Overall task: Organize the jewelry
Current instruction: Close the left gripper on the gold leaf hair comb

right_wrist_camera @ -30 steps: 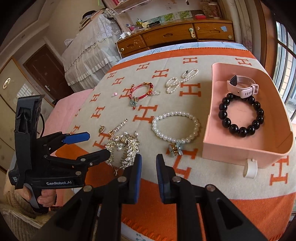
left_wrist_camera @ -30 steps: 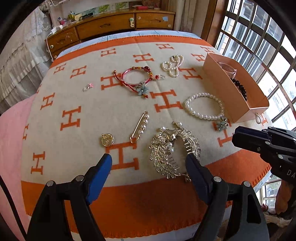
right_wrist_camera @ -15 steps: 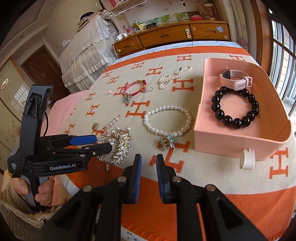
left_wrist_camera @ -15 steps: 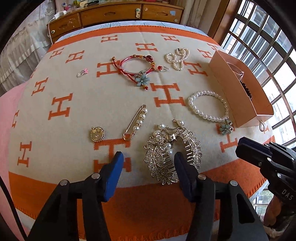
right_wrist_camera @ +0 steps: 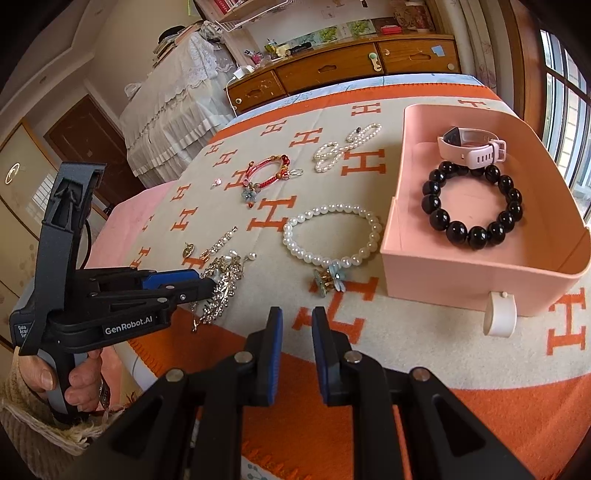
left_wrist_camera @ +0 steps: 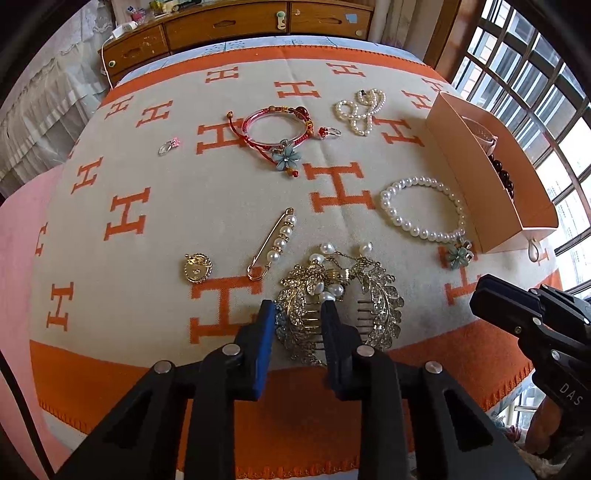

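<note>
A gold rhinestone hair comb (left_wrist_camera: 373, 306) lies near the blanket's front edge. My left gripper (left_wrist_camera: 297, 314) has closed around the comb's left half; it also shows in the right wrist view (right_wrist_camera: 207, 284) at the comb (right_wrist_camera: 221, 291). A white pearl bracelet (left_wrist_camera: 421, 210) with a blue flower lies beside the pink box (left_wrist_camera: 476, 192). The box (right_wrist_camera: 443, 258) holds a black bead bracelet (right_wrist_camera: 472, 206) and a pink watch (right_wrist_camera: 472, 147). My right gripper (right_wrist_camera: 297, 317) hovers nearly shut and empty over the orange border.
On the blanket lie a pearl safety pin (left_wrist_camera: 273, 243), a gold charm (left_wrist_camera: 197, 267), a red cord bracelet (left_wrist_camera: 280, 136), a pearl strand (left_wrist_camera: 360, 110) and a small ring (left_wrist_camera: 169, 146). A wooden dresser (left_wrist_camera: 236, 29) stands behind; windows on the right.
My left gripper moved forward and its fingers narrowed from wide open to gripping the comb's left half. My right gripper stayed nearly shut and shifted slightly.
</note>
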The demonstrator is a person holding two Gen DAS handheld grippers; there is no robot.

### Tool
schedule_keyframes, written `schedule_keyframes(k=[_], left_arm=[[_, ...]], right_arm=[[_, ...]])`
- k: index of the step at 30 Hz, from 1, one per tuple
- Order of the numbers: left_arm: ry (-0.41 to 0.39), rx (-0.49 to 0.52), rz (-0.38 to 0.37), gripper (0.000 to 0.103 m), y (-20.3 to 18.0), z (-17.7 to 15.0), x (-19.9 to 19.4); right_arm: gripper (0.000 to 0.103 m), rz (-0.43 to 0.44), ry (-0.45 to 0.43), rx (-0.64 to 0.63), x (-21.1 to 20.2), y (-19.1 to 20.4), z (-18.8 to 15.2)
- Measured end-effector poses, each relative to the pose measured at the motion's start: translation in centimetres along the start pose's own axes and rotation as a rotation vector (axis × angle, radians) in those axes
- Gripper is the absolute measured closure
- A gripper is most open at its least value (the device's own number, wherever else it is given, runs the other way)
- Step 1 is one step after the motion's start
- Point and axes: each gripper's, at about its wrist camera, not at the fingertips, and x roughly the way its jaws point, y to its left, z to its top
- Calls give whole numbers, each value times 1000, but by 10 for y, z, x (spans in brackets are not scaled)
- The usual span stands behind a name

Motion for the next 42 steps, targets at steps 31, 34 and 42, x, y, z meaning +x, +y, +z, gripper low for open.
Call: schedule_keyframes(k=[31,34,42], left_arm=[[-58,-60,-39,54,38,-5,-12],[-47,-46,-51,69,36,-4,-8],[-14,12,11,69,25,-1,1]], right_arm=[[87,0,2,-171,9,41,41],[87,-3,-3,-167,8,40,39],[87,-10,21,-169,11,40,40]])
